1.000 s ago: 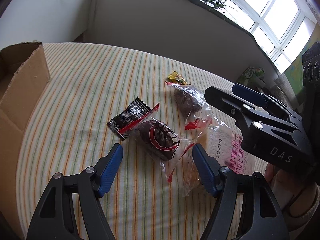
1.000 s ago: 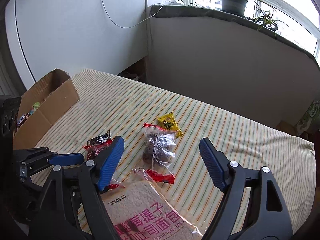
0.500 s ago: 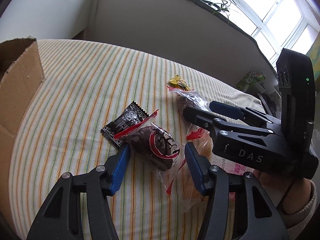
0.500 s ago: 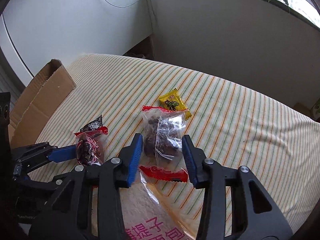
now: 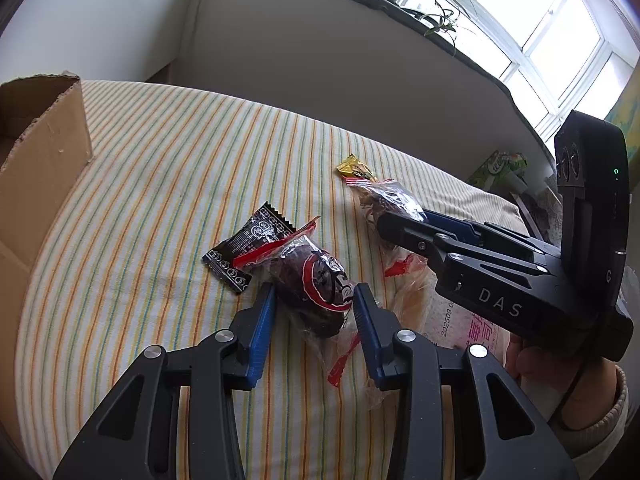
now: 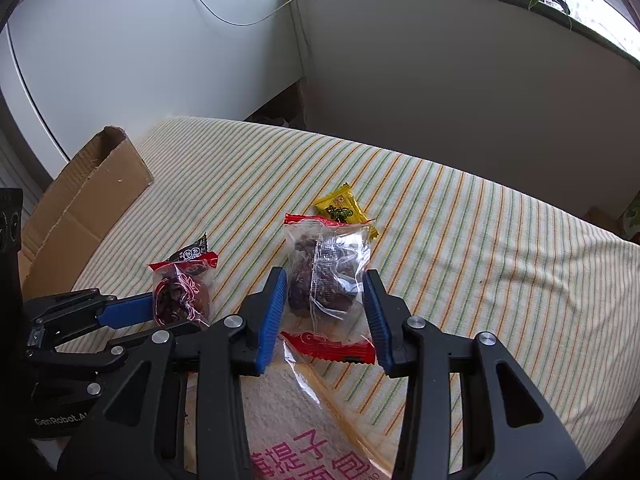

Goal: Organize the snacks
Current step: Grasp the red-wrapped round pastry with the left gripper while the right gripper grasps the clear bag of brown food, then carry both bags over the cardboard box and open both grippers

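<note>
**Two packets pinched, one per hand**

I count five snacks on the striped sheet [image 5: 180, 160]: two see-through packets with red sealed ends, one black sachet [image 5: 248, 244], one yellow sachet [image 6: 340, 210] and one large bread bag [image 6: 304, 420]. There is one cardboard box [image 5: 44, 152], and I have two grippers in play.

The printed packet [image 5: 320, 280] lies squarely between the fingers [image 5: 260, 332] of my left gripper [image 5: 314, 292]. They are closing on it, the gap already narrow, and both blue pads touch its wrapper. Its far red end overlaps the black sachet. The clear packet [image 6: 324, 264] sits between the fingers of my right gripper [image 6: 325, 276], which are drawn in to a similar narrow gap, with the pads against the film on both sides. Its near red end lies over the bread bag and its far end overlaps the yellow sachet.

Both packets are crinkly glossy film around a dark, lumpy filling. The left one is rounder, with red and white print, and the right one is flatter and plainer. The black sachet has zigzag edges and white print. The bread bag is clear, with pink lettering over pale slices. The pads are ribbed blue on black plastic arms. The sheet is soft cloth in thin orange, green and yellow stripes. The box, of brown corrugated card with a torn flap, stands at the sheet's left edge, well apart from the snacks. A hand [image 5: 532, 360] in a cream knitted cuff holds the right gripper
</note>
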Tool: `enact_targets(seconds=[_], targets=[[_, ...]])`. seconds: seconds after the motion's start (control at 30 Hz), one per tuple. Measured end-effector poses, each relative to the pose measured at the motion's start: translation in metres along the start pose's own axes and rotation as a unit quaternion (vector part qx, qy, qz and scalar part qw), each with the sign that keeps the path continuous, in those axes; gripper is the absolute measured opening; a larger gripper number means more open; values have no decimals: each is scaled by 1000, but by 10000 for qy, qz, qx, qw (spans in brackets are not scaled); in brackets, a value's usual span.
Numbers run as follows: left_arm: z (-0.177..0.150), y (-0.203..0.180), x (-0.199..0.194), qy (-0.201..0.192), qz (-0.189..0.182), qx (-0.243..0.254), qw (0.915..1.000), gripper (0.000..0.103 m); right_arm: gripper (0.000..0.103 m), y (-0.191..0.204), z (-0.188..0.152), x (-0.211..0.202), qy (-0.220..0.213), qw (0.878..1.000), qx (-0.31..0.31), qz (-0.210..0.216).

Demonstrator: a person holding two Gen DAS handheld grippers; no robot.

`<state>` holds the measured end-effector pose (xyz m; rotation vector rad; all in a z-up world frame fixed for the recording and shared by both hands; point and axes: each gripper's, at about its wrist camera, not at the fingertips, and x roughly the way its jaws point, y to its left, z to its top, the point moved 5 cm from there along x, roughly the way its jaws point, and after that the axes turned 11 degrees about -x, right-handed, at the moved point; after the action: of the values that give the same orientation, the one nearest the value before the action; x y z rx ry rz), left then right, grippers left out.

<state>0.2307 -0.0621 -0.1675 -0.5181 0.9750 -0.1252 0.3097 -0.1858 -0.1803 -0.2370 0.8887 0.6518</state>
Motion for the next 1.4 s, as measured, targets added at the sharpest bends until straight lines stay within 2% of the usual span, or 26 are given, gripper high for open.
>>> enact_targets(seconds=[0.23,0.37,0.67,1.03,1.17,1.4], targets=[[6,-4,-7,-226,53,103,9997,38,41,-3,-3,-8,-196,9997,106,-42],[9,-12,-19,-481,89,301,9983,37,41,-5,-1,-24,-419,9986,212,-228],[12,-39,-77,-1215,13,866,9888,37,41,6,11,-107,-1150,9902,215,-758],[1,-63,-170,-2016,-326,1181,9718,37,41,51,16,-209,-1673,9783,-131,-1214],[-3,-64,-191,-2166,-415,1204,9679,37,41,71,15,-224,-1724,9764,-213,-1282],[-13,-46,-219,-2365,-486,1145,9636,37,41,102,12,-226,-1719,9762,-353,-1270]])
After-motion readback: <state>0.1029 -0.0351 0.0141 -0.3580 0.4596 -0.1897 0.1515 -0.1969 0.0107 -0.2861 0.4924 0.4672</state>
